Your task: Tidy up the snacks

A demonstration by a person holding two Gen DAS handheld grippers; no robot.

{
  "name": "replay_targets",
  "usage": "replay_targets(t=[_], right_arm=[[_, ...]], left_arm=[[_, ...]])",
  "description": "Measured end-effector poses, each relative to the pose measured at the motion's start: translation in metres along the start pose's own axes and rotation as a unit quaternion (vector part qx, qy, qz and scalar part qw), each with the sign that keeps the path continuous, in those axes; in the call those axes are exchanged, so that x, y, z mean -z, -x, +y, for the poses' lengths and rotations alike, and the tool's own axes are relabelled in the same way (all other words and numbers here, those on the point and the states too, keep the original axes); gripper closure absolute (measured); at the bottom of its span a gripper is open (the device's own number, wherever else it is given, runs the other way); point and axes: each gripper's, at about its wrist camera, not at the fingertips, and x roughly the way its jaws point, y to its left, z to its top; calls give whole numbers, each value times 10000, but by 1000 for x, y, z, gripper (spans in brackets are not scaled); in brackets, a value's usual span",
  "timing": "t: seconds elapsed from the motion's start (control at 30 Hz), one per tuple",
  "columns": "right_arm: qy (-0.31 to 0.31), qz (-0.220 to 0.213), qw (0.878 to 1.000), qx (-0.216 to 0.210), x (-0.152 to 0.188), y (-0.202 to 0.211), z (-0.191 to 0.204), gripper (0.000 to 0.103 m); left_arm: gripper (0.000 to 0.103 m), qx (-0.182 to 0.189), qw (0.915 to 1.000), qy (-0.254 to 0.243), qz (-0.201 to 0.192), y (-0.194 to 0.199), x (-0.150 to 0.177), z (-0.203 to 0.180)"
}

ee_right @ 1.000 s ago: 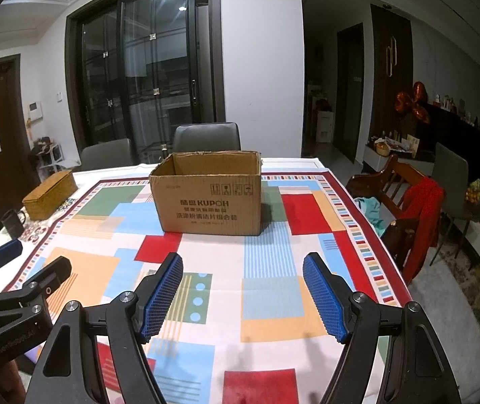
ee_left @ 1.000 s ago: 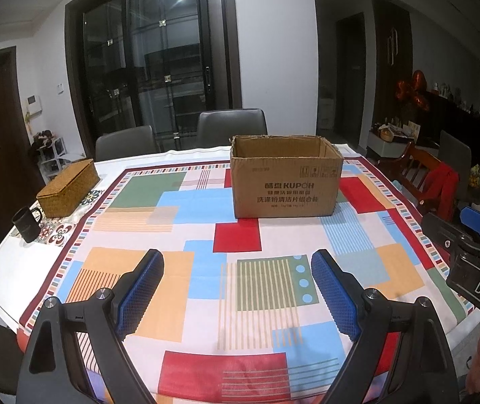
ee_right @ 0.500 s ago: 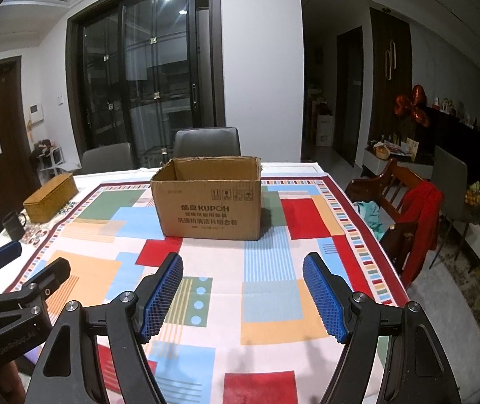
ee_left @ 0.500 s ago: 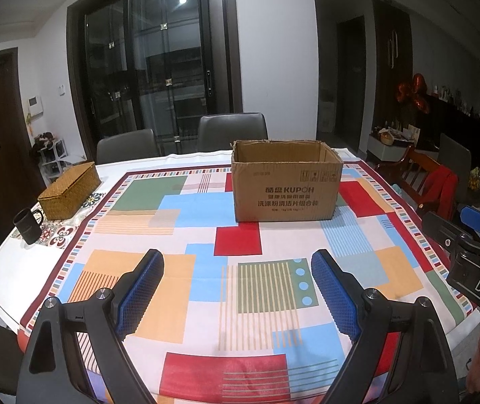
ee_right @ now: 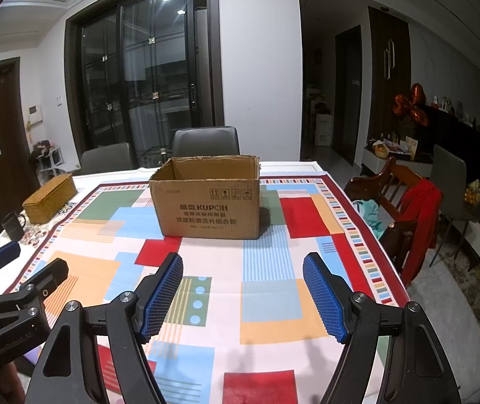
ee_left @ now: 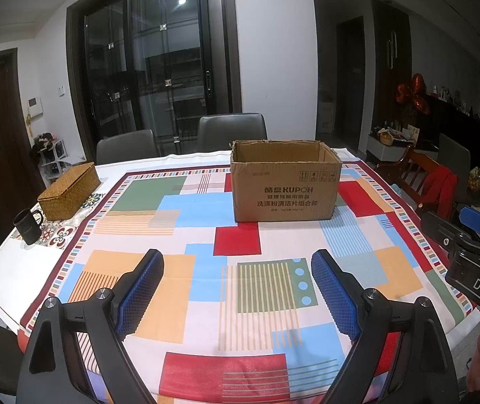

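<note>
An open brown cardboard box [ee_left: 285,188] printed KUPOH stands upright on the far middle of the table; it also shows in the right wrist view [ee_right: 206,207]. Its inside is hidden from both views. No snacks are in view. My left gripper [ee_left: 238,288] is open and empty, held above the near part of the table, well short of the box. My right gripper [ee_right: 243,293] is open and empty, also well short of the box. Each gripper shows at the edge of the other's view: the right [ee_left: 475,245] and the left [ee_right: 17,279].
A colourful patchwork tablecloth [ee_left: 186,289] covers the table. A woven basket box [ee_left: 69,195] and a black mug [ee_left: 27,227] sit at the far left. Dark chairs [ee_left: 231,131] stand behind the table. A wooden chair with red cloth [ee_right: 415,212] stands at the right.
Both views have risen and tilted slightly, so the box sits a little lower in the frames. The grippers stay open and empty.
</note>
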Motion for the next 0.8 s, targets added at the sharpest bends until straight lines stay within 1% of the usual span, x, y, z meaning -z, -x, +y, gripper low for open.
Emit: replay_targets(t=[0.8], right_arm=[[-8, -10, 10000, 5, 0, 0, -2, 28]], left_arm=[[13, -27, 10000, -1, -42, 5, -2, 0]])
